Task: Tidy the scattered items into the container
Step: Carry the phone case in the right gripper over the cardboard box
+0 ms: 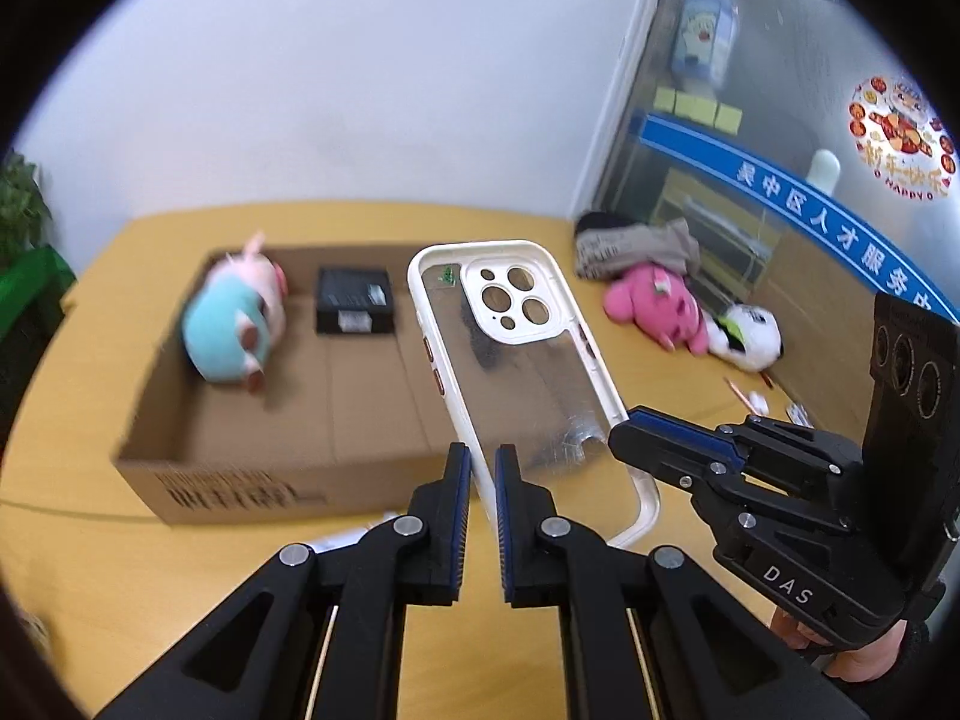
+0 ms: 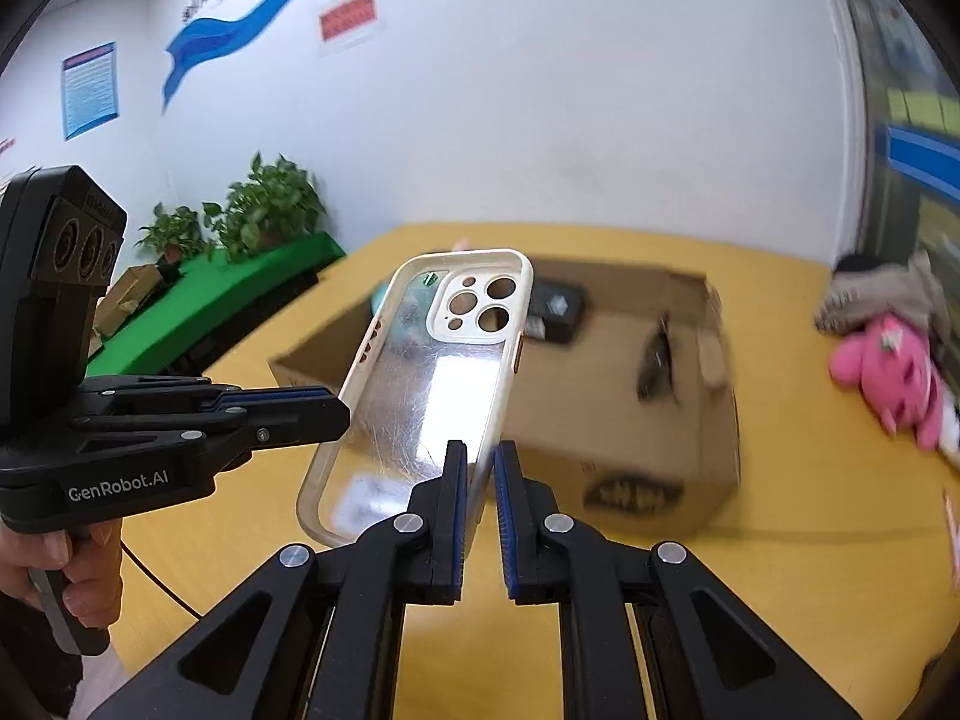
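A clear phone case with a cream rim point(image 1: 528, 372) is held in the air above the yellow table, in front of the open cardboard box point(image 1: 282, 480). My left gripper point(image 1: 483, 468) is shut on its left long edge. My right gripper point(image 2: 479, 468) is shut on its opposite edge and shows from the side in the left wrist view point(image 1: 636, 426). The case also shows in the right wrist view point(image 2: 432, 384), with the left gripper point(image 2: 336, 408) at its other edge. Inside the box lie a blue-and-pink plush pig point(image 1: 234, 318) and a small black box point(image 1: 354, 300).
A pink plush point(image 1: 654, 306), a white plush point(image 1: 750, 336) and a grey cloth bundle point(image 1: 636, 246) lie on the yellow table point(image 1: 90, 540) at right, with small bits beyond. Potted plants on a green ledge point(image 2: 240, 222) stand at left. A glass partition point(image 1: 780, 120) lies behind.
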A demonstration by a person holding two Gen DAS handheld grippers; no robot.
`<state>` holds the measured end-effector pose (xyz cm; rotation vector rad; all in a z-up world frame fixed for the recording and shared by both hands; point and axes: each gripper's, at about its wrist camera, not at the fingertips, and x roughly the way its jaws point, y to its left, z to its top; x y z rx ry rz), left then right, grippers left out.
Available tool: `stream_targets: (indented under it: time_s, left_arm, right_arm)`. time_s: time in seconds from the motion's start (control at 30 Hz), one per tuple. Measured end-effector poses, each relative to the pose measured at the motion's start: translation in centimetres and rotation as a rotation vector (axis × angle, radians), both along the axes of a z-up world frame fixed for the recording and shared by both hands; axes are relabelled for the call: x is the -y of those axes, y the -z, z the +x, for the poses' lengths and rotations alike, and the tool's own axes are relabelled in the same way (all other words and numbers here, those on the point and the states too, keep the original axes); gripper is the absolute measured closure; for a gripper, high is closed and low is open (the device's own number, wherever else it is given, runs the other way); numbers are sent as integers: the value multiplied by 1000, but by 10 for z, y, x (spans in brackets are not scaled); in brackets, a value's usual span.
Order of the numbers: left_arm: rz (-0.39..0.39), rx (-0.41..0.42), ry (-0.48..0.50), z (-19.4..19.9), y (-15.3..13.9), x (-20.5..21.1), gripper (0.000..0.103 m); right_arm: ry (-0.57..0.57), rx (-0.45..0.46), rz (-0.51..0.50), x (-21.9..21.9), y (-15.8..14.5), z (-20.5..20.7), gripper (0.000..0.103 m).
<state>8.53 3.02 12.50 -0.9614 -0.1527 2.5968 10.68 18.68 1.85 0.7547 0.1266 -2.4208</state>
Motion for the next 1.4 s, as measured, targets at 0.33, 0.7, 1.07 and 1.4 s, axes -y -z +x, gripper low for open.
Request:
stream_targets:
  time_s: [0.33, 0.7, 1.07, 1.4]
  left_arm:
    - [-31, -94, -32, -29, -48, 29, 95]
    - [-58, -106, -32, -86, -65, 44, 96]
    - [-68, 8, 5, -152, -26, 40, 96]
    - [-74, 193, 41, -211, 43, 35, 96]
  right_arm:
    - [-46, -108, -4, 42, -50, -24, 94]
    - [-37, -133, -13, 69, -71, -77, 94]
    - [4, -17, -6, 75, -35, -145, 94]
    - [39, 164, 3, 71, 33, -202, 94]
